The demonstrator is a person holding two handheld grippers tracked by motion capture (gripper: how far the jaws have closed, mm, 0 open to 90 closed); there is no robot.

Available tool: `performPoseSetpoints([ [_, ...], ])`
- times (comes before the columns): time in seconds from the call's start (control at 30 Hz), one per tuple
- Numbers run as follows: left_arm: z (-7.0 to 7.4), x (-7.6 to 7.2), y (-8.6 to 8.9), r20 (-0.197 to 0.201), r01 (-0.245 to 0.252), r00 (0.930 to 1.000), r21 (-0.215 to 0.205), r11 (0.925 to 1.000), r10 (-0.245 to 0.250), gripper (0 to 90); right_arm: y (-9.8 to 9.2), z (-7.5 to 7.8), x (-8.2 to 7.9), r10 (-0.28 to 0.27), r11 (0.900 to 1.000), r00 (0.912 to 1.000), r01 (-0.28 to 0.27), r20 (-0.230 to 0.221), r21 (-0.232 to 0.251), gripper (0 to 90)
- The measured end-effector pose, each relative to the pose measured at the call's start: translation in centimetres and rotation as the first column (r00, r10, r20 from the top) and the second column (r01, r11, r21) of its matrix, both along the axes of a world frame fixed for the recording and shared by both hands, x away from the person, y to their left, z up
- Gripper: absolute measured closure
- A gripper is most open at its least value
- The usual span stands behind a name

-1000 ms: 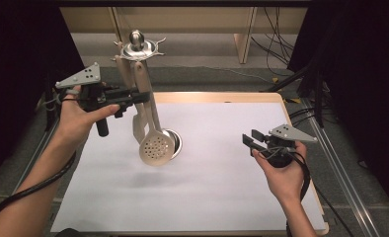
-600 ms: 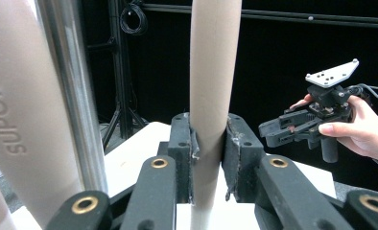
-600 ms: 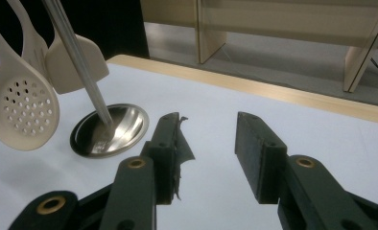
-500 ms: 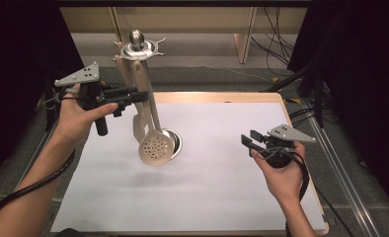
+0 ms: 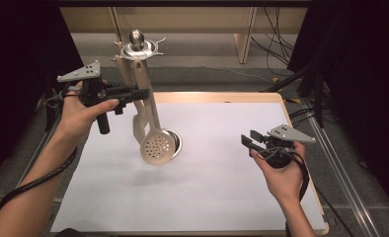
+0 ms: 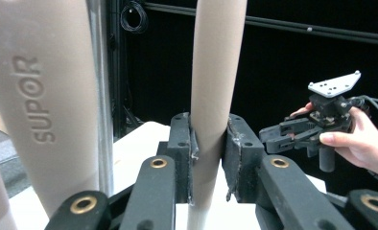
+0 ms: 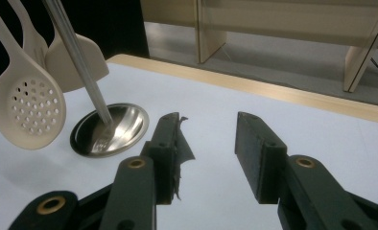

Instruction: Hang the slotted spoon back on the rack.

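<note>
- Left tool (image 5: 142, 93) clamped on the beige handle (image 6: 211, 96) of a utensil hanging from the metal rack (image 5: 137, 47) at the desk's far left; pads press both sides of the handle
- Slotted spoon (image 5: 157, 146) hangs low, just above the rack's round steel base (image 7: 108, 129)
- Handling, judged: plastic handle, light, stiff, smooth, may slip; a grip on the mid-shaft looks sensible
- Right tool (image 5: 249, 142) open and empty, held above the desk's right side
- Desk (image 5: 212, 187) covered in white sheet, wooden edge; dark surround, cables on the floor behind
</note>
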State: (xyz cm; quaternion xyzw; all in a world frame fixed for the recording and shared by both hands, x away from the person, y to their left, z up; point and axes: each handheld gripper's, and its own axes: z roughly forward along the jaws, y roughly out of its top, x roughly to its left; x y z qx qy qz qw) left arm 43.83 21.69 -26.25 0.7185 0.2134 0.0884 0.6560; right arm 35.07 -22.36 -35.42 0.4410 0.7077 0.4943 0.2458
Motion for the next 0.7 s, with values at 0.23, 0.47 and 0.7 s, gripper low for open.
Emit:
performPoseSetpoints([
  [0.23, -0.22, 0.17, -0.19, -0.011, -0.020, 0.9997, -0.011, 0.9998, 0.019, 73.4, 0.10, 0.04, -0.16, 0.005, 1.000, 0.9999, -0.005, -0.012, 0.006, 61.9],
  [0.47, -0.59, 0.07, -0.15, -0.018, -0.049, 0.9986, -0.022, 0.9985, 0.049, 72.1, 0.20, 0.06, -0.28, -0.003, 1.000, 0.9995, 0.003, -0.031, 0.000, 61.8],
  [0.7, -0.70, -0.33, -0.12, 0.000, -0.082, 0.9966, -0.014, 0.9965, 0.082, 71.1, 0.37, -0.02, -0.30, 0.000, 1.000, 0.9995, 0.000, -0.030, 0.007, 61.4],
])
